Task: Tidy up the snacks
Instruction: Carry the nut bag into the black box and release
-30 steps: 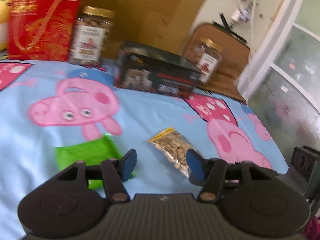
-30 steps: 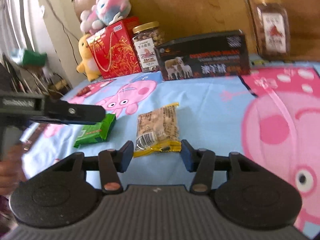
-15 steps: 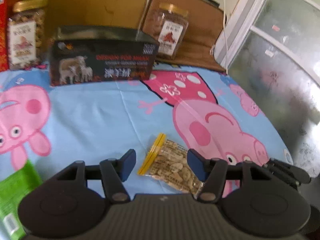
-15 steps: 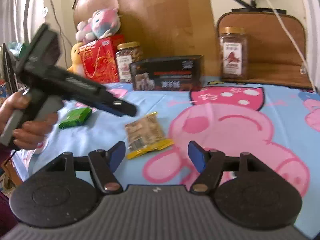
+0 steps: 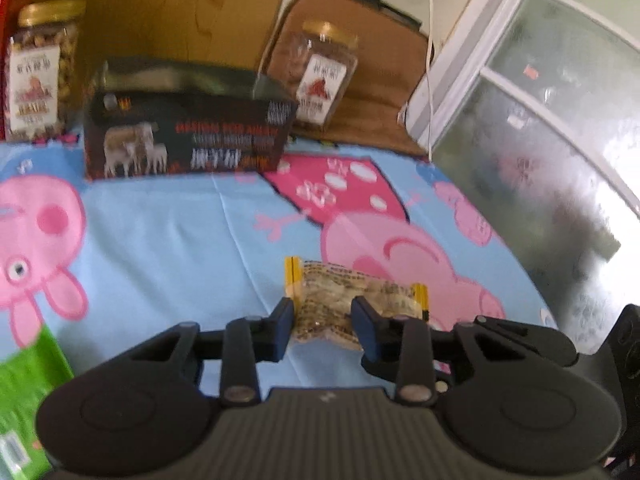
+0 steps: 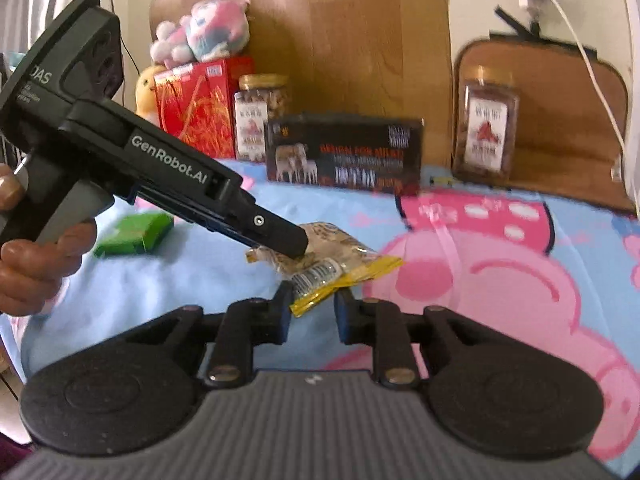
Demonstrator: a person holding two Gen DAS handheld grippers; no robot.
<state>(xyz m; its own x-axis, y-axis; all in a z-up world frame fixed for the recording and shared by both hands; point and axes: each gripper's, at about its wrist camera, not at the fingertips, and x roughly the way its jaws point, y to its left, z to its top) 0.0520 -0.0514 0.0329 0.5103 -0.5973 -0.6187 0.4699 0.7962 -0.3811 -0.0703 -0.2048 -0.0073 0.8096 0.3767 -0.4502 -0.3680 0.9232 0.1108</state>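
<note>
The nut packet (image 5: 352, 304) lies on the tabletop (image 5: 168, 240) between both grippers' open jaws — not picked up yet, so sorting has hardly begun.

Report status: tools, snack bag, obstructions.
Left tool straddling peanut bag, open. Right tool open at bag's yellow end. Nothing blocking.

Setting: a home, probably a living or bedroom area. Evidence: the surface (image 5: 168, 240) carries a cartoon-pig cloth; plush toys (image 6: 200, 36) sit on a red gift box (image 6: 196, 104); nut jars (image 6: 262, 116) and a dark boxed product (image 6: 344, 154) stand before a wooden panel (image 6: 344, 32); frosted window (image 5: 560, 128) at the side.
</note>
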